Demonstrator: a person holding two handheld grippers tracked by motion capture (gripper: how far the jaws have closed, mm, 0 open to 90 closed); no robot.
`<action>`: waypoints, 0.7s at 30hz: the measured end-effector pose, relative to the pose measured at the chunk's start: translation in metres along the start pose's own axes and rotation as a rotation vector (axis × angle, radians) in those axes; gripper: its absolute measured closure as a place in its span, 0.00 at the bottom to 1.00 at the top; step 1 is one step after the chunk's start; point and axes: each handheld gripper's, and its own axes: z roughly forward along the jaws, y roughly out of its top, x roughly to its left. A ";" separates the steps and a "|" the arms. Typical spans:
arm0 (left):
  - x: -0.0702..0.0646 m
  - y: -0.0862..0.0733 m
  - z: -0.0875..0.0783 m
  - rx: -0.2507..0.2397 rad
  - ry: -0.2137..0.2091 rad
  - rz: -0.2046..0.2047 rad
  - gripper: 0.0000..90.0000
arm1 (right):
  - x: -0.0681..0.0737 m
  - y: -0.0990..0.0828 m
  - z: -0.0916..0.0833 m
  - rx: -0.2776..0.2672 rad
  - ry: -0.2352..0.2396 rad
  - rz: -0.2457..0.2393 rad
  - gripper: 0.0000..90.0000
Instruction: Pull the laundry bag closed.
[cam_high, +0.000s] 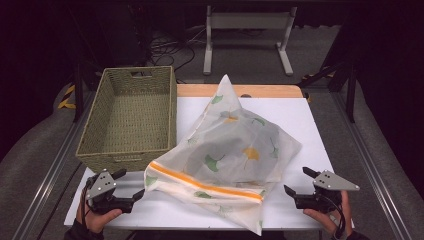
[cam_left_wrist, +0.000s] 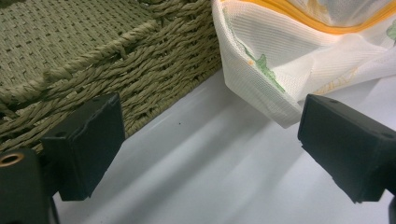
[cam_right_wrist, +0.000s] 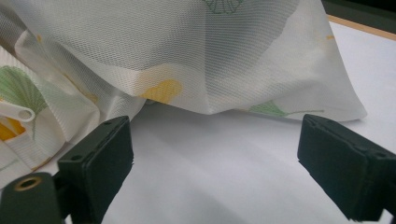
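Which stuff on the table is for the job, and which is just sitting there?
For the job:
- mesh bag
- left gripper, open beside it
- right gripper, open beside it

Just sitting there:
- woven basket
- grey stand behind the table

Mesh bag (cam_high: 227, 150) contents: showing only as a dim grey shape behind the netting, too vague to identify.
Bag's near corner (cam_high: 257, 227): hanging over the table (cam_high: 310, 125) edge.
Forearms: being cut off by the high view's bottom edge.
Basket (cam_left_wrist: 93, 56): running out of the left gripper view.
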 end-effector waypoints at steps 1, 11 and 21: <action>0.001 0.000 0.000 -0.001 0.000 -0.001 0.08 | 0.001 0.001 0.000 0.007 -0.014 -0.006 0.11; 0.003 -0.002 0.001 0.007 -0.005 -0.026 0.07 | 0.002 0.000 0.001 0.009 -0.041 -0.003 0.10; 0.003 -0.001 0.001 -0.005 -0.008 -0.038 0.06 | 0.001 0.000 -0.002 -0.013 -0.059 -0.003 0.13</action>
